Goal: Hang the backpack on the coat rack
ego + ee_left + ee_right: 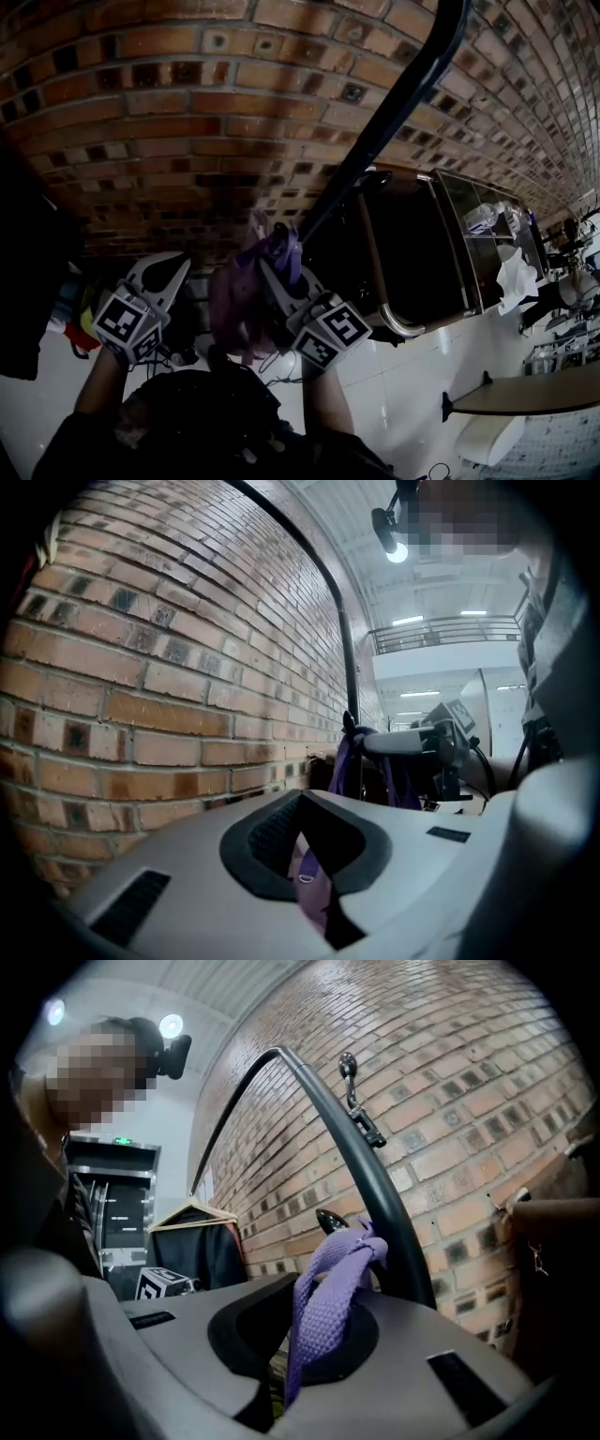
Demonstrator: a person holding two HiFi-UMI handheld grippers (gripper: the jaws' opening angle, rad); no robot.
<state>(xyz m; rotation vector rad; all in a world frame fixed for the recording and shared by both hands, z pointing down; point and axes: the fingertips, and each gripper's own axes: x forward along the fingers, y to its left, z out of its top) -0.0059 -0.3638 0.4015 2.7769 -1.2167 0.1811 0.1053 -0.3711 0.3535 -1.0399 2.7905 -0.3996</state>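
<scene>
Backpack [234, 305], purple, hangs between both grippers beside the black coat rack pole [394, 103], close to the brick wall [169, 112]. The right gripper [309, 1335] is clamped tight on its woven strap [328, 1288]. The left gripper [309, 878] is closed, pinching the backpack's purple fabric.

I'm in a large hall, perhaps a workshop. I see a brick wall [187, 112], a balcony railing [441, 630] and ceiling lights [409, 621].

The strap [328, 1307] is purple (coarsely woven), the rack pole [384, 1215] black, the brick wall [187, 112] red-brown with darker bricks.
</scene>
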